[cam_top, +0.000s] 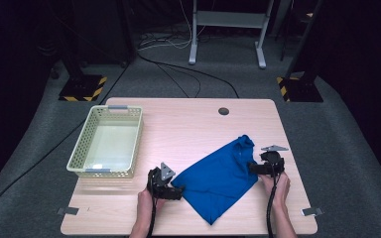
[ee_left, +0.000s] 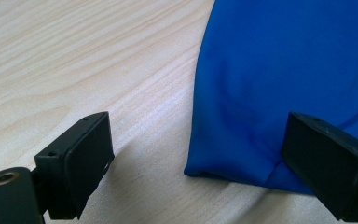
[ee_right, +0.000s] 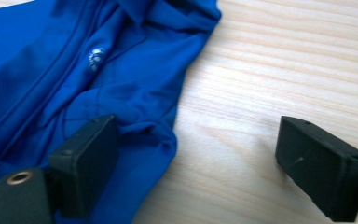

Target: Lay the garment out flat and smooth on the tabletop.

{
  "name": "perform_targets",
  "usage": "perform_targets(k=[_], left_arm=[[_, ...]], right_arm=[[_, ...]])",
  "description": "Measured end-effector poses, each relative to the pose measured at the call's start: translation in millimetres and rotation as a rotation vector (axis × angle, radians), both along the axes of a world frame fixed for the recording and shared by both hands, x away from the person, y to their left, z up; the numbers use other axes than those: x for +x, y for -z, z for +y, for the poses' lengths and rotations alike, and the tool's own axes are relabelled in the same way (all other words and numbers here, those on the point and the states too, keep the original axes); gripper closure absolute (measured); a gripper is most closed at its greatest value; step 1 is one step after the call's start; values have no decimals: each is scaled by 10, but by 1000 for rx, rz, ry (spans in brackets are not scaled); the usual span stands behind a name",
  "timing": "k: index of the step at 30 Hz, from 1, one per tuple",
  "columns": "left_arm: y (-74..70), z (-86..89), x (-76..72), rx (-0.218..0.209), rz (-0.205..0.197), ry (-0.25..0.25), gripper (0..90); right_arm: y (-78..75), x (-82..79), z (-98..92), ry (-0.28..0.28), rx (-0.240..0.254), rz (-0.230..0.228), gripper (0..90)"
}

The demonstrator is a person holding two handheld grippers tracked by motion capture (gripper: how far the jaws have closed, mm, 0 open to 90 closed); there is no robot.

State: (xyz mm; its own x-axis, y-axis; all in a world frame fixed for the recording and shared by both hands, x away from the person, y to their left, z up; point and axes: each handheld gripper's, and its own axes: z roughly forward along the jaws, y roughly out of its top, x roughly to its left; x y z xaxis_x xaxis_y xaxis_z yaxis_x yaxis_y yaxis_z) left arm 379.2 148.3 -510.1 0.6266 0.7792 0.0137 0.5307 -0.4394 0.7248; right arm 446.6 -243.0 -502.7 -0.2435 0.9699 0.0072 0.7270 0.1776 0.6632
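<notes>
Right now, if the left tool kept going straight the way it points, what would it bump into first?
Probably the blue shirt. The left tool stands open, with the shirt's folded edge lying just ahead between its jaws on the table. How near is hard to judge.

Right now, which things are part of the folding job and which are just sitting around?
In the job:
- blue shirt, folded on the table
- left gripper, open at the shirt's edge
- right gripper, open at the collar side

Lying about:
- mesh basket, apart from the shirt
</notes>
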Motion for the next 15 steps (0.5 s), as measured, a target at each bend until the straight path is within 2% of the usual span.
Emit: perform_targets(k=[3,6,11,15], left_arm=[[0,2,-3,0,1,-3,87],[-1,5,-4,-3,3,-5,87],[-10,5,-31,-2,-23,1,83],[-100,-85,-122,-80,-70,42,53]], right_arm=[[-35,-40,-32,8,26,-23,97],[-104,-151,-86,5,69,-58,97],[-125,-346,-150,-31,78,-64,70],[-78,-459,-202,-40,78,-64,41]])
